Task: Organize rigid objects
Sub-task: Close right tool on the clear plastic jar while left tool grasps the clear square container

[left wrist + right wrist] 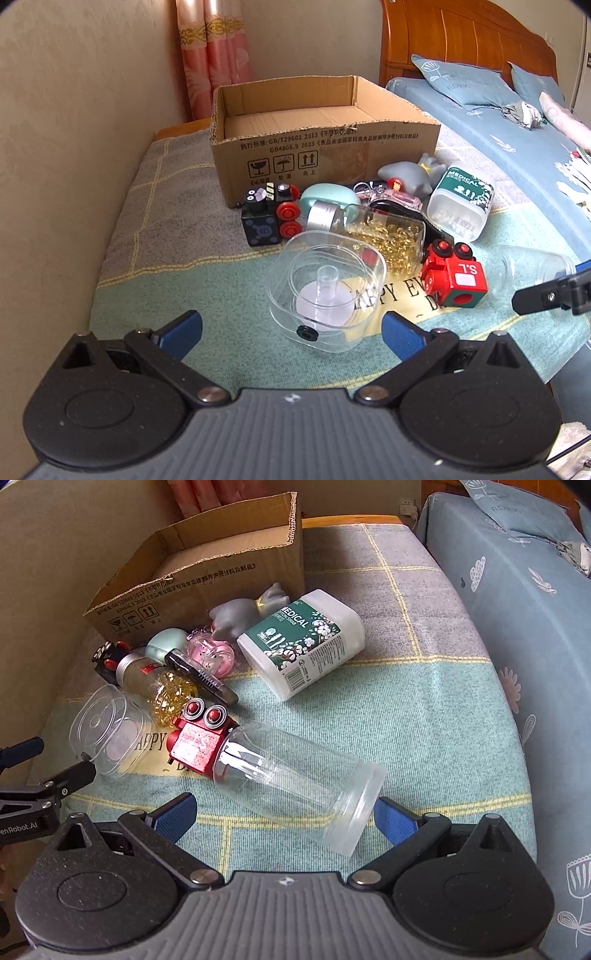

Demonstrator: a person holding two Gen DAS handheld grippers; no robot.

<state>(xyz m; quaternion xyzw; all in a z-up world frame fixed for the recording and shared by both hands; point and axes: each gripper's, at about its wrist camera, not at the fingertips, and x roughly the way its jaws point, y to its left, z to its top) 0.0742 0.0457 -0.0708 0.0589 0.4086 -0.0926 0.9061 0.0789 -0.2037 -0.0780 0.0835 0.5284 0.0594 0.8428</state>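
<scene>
An empty cardboard box (pixel 321 147) stands at the back of a cloth-covered table; it also shows in the right wrist view (pixel 207 572). In front of it lies a pile: a clear square container (pixel 325 288), a jar of gold clips (pixel 376 232), a red toy block (pixel 454 277), a black toy block (pixel 266 218), a cotton swab box (pixel 461 203). My left gripper (pixel 291 328) is open just before the clear container. My right gripper (pixel 284 816) is open around the near end of a clear plastic jar (pixel 299 779) lying on its side.
A grey elephant toy (pixel 236 616), a pink item (pixel 210 653) and a mint case (pixel 166 642) lie near the box. A wall runs along the left. A bed with blue sheets (pixel 517 609) borders the table on the right.
</scene>
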